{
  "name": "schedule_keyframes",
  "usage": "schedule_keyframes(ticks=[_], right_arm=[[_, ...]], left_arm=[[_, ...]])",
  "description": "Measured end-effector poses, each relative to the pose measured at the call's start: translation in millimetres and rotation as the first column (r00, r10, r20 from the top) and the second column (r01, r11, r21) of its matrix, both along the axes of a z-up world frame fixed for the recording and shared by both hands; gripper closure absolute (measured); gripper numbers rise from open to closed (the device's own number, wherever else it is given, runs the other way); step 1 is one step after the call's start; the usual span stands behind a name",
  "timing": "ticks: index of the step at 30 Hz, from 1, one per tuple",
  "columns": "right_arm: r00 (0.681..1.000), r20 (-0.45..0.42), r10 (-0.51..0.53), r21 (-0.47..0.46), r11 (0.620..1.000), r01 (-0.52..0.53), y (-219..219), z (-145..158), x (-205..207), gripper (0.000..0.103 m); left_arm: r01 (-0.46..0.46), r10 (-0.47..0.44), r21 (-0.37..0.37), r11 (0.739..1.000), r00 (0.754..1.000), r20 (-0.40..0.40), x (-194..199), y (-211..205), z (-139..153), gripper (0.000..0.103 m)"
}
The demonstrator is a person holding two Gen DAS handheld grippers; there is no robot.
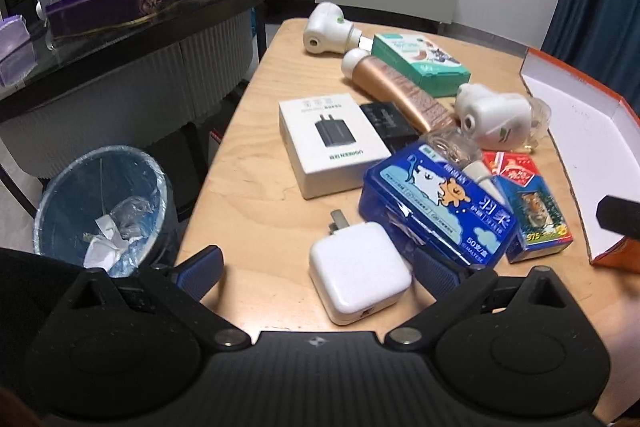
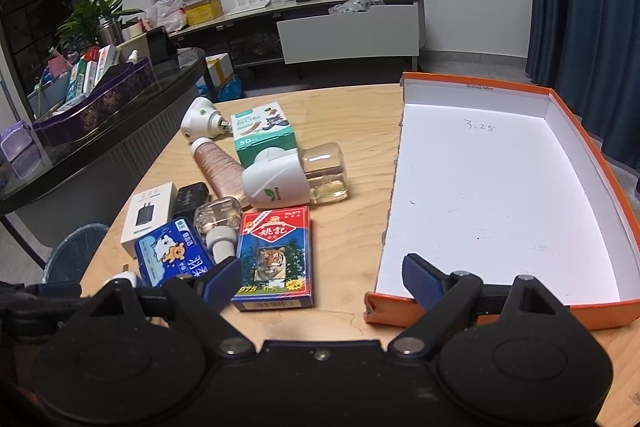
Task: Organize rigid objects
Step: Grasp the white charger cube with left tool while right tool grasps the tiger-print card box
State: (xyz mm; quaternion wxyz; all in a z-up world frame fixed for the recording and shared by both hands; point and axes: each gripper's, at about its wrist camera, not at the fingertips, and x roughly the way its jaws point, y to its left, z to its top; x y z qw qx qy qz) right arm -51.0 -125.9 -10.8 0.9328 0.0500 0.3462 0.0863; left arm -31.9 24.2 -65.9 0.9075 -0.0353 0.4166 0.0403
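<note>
A white charger cube (image 1: 360, 277) lies on the wooden table (image 1: 256, 187), between the spread fingers of my left gripper (image 1: 318, 273), which is open and not touching it. Beside it sit a blue tissue box (image 1: 436, 203), a white adapter box (image 1: 332, 143), a gold tube (image 1: 396, 91) and a green box (image 1: 420, 63). My right gripper (image 2: 323, 282) is open and holds nothing. Its left finger is next to a tiger card pack (image 2: 274, 259), and its right finger is over the near corner of the orange tray box (image 2: 472, 83), whose white inside is bare.
Two white plug-in diffusers (image 2: 276, 179) (image 2: 202, 121), a clear bottle (image 2: 218, 213) and a small black box (image 2: 192, 197) crowd the table's left half. A lined waste bin (image 1: 100, 211) stands off the table's left edge. A dark counter (image 1: 140, 27) carries a purple tray.
</note>
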Motion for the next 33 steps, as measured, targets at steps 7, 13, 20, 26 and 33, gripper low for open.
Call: schedule_keyframes(ticks=[7,13,20,26,33], right_arm=[[1.0,-0.017,0.016,0.012,1.0,-0.015,-3,-7,9,0.001],[0.996,-0.074,0.049,0.008,0.999,-0.049,2,-15,23,0.001],[0.985,-0.131,0.115,-0.069,0.99,-0.124,30,-30,49,0.001],[0.983,-0.152,0.105,-0.11,0.986,-0.122,48,-42,72,0.0],[0.994,-0.08,0.074,-0.18,0.98,-0.087,50,-40,77,0.032]], left_arm=[[0.044,-0.044,0.011,0.999,0.998,0.05,-8,3,1,0.06],[0.038,-0.039,0.009,0.999,0.997,0.065,-11,10,1,0.06],[-0.001,0.003,-0.029,1.0,0.996,0.084,-14,24,8,0.06],[0.012,-0.005,-0.05,0.999,0.991,0.134,-13,23,21,0.06],[0.055,-0.047,-0.044,0.998,0.987,0.156,-12,9,29,0.06]])
